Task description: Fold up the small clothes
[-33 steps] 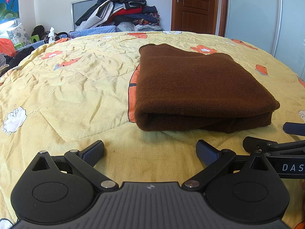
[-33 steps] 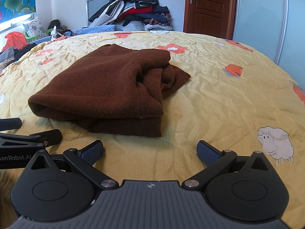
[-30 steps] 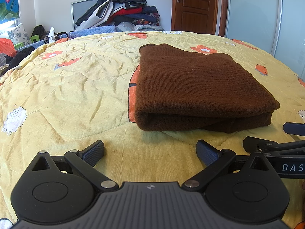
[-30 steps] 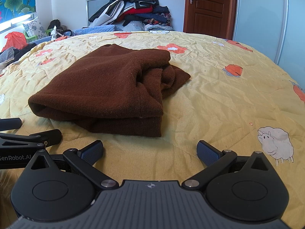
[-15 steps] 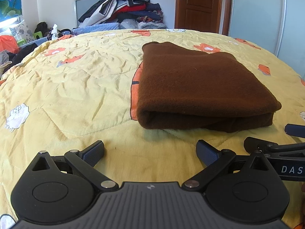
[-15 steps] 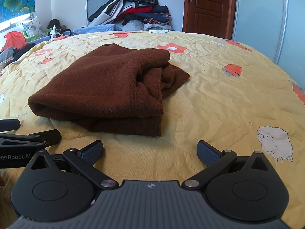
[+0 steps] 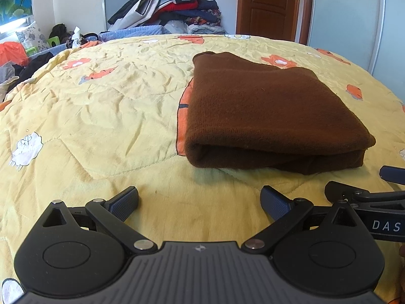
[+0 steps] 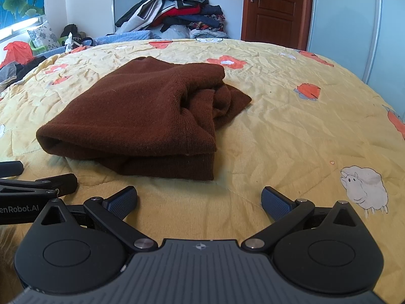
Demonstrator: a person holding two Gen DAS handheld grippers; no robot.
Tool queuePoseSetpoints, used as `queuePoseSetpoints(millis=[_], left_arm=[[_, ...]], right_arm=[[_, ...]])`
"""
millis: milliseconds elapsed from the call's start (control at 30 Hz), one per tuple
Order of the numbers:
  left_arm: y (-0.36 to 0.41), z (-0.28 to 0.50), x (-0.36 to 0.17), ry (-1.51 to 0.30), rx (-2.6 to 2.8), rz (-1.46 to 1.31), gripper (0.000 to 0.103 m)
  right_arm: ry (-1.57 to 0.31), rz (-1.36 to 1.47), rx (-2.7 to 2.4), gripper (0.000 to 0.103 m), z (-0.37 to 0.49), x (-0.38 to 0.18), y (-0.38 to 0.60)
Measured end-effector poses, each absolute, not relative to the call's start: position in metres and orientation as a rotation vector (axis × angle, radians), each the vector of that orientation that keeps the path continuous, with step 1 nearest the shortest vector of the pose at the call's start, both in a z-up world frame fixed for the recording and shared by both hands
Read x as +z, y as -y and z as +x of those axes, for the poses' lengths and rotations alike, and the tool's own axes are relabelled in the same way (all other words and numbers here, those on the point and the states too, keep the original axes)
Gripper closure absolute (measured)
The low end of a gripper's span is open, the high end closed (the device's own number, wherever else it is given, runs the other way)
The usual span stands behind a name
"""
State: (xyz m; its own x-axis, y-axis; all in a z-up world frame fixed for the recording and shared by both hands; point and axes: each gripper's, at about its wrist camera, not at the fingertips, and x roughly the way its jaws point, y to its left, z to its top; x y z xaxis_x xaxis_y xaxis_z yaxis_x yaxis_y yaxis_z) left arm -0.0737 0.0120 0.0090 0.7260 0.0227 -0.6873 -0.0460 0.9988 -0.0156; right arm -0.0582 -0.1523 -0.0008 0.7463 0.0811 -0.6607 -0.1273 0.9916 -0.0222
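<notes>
Your left hand-held gripper and your right hand-held gripper both hover with fingers spread wide, holding nothing, just short of the folded brown sweater lying on the yellow bed. The left view shows a flat top and the rolled near fold. Only the right view reveals the bunched, crumpled fabric on the sweater's far right side.
</notes>
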Motion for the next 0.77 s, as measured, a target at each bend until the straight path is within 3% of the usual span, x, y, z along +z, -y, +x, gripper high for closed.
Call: queuePoseSetpoints(millis=[500, 767], left_arm=[[-0.011, -0.073, 0.01, -0.773, 0.038, -0.029, 0.0], [-0.027, -0.084, 0.031, -0.675, 0.05, -0.018, 0.0]], right_arm=[[-0.729, -0.065, 0.108, 0.0, -0.058, -0.001, 0.152], [-0.736, 0.014, 0.147, 0.0, -0.056, 0.015, 0.169]])
